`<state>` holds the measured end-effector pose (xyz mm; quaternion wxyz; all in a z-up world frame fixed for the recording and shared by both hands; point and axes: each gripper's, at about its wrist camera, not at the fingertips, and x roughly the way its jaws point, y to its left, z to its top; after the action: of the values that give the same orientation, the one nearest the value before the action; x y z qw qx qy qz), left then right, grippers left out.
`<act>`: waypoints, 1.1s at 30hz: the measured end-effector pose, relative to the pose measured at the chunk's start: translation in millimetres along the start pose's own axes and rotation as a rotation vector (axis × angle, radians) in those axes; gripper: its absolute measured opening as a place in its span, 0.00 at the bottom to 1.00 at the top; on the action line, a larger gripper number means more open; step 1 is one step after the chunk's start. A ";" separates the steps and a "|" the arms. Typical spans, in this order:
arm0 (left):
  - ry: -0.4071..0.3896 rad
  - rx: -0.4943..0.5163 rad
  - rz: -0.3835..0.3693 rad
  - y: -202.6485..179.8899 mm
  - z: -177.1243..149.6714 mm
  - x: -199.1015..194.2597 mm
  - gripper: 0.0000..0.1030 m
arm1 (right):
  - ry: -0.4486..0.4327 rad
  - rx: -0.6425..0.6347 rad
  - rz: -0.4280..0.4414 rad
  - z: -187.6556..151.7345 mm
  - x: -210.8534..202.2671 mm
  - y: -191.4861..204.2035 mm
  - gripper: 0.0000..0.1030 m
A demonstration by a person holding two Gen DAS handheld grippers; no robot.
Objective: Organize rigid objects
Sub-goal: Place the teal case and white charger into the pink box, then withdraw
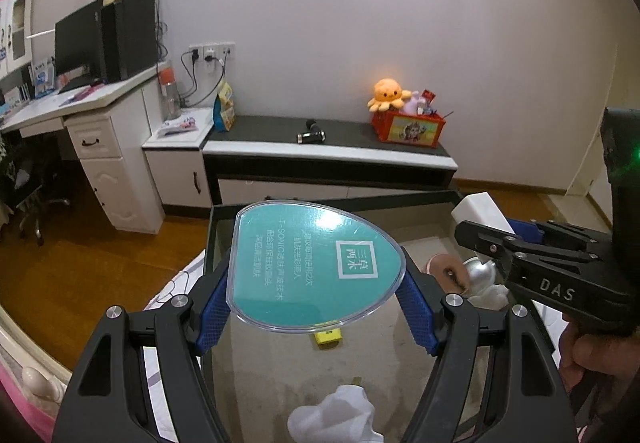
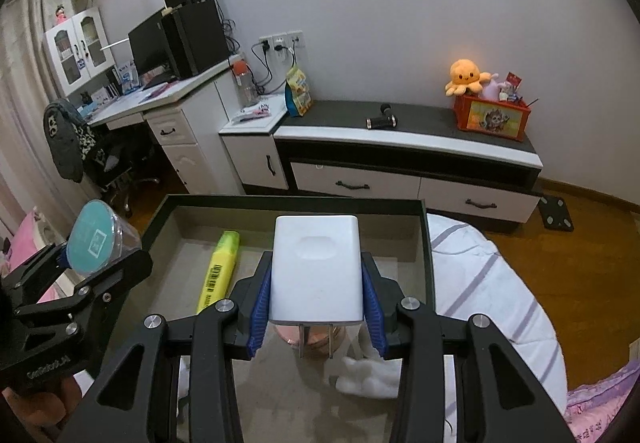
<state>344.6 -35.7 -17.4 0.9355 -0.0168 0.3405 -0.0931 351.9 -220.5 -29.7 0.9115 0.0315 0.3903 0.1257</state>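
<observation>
Landmark is the dark-rimmed tray (image 2: 427,243) w/ grey inside, lying on the bed.

At left of the tray, above its left rim, the left gripper (image 1: 316,283) is closed on a clear plastic case (image 1: 316,267) w/ teal label; both blue pads (image 1: 418,309) press its sides, so the opening is as wide as the case. In the right wrist view the same case (image 2: 96,237) is held outside the tray's left wall, lifted up.

Inside the tray, near the left wall, lies a yellow highlighter (image 2: 220,271), long side pointing to the far wall.

Over the tray's middle, the right gripper (image 2: 316,309) is closed on a white charger plug (image 2: 316,267); the blue pads touch both sides, metal prongs point toward the camera. It is held above the tray floor, not touching it.

Under the plug, on the tray floor, is a pink round thing (image 2: 316,335), mostly hidden. Just right of it lies a white crumpled cloth (image 2: 368,373).
</observation>
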 end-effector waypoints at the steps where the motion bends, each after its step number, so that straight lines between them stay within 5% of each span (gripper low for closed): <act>1: 0.012 0.003 0.001 0.5 -0.7 3.9 0.73 | 0.006 0.002 0.000 -0.3 2.5 -0.6 0.40; 7: 0.051 0.008 0.030 2.1 -4.0 14.7 0.78 | 0.040 0.009 0.008 -4.1 15.2 -1.3 0.43; 9: 0.046 0.011 0.036 1.9 -5.0 13.4 0.86 | 0.038 0.012 0.020 -5.5 13.8 -2.0 0.51; 11: 0.030 0.013 0.047 1.9 -5.7 8.8 0.92 | 0.029 0.014 0.018 -5.9 10.1 -2.5 0.80; 16: 0.004 -0.005 0.055 7.5 -7.8 -6.7 0.98 | 0.008 0.029 -0.010 -12.6 -4.3 -3.5 0.85; 19: -0.009 -0.018 0.054 10.1 -10.7 -18.5 0.99 | -0.010 0.042 -0.017 -18.2 -16.2 -4.6 1.00; 33: -0.041 -0.034 0.055 3.7 -41.7 -75.7 1.00 | -0.085 0.064 -0.020 -57.8 -92.5 2.3 1.00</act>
<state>261.7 -16.6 -1.8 0.9440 -0.0252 0.3231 -0.0614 248.5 -244.1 -4.3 0.9270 0.0619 0.3554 0.1026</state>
